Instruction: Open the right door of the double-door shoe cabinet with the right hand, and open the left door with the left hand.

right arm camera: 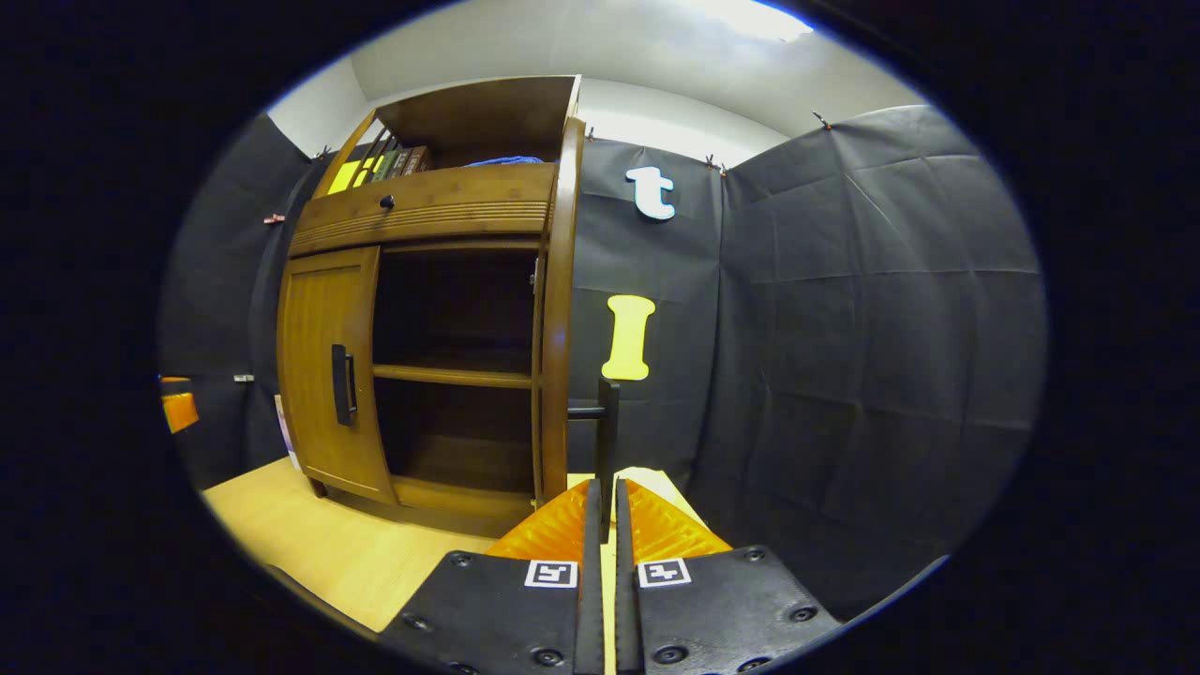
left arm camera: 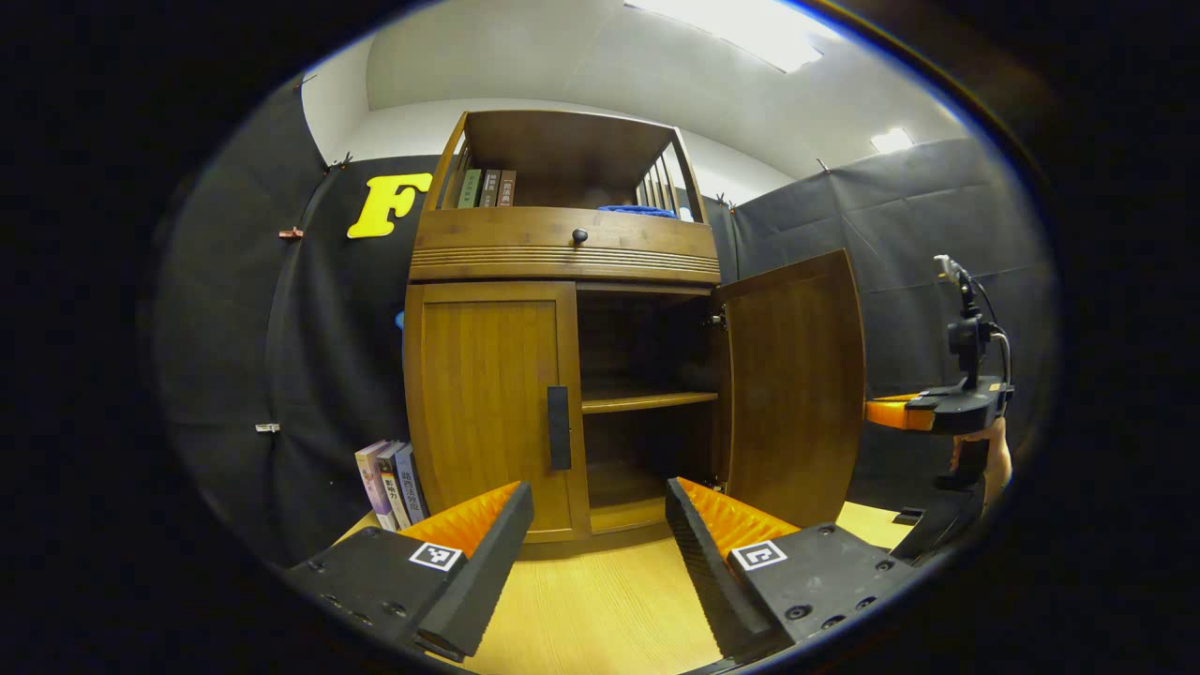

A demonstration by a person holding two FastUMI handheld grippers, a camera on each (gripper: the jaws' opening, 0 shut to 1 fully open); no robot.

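- Left gripper view: the left gripper (left arm camera: 598,525) has its fingers wide apart and holds nothing. The left door (left arm camera: 489,408) is closed, its black handle (left arm camera: 559,427) at about 12 o'clock.
- Right gripper view: the right gripper (right arm camera: 605,511) has fingers almost together, holding nothing that I can see. The right door (right arm camera: 557,319) is swung open, with the right door handle (right arm camera: 605,441) just above the fingertips.
- Next job, I think: go straight ahead, grab the black handle, pull.
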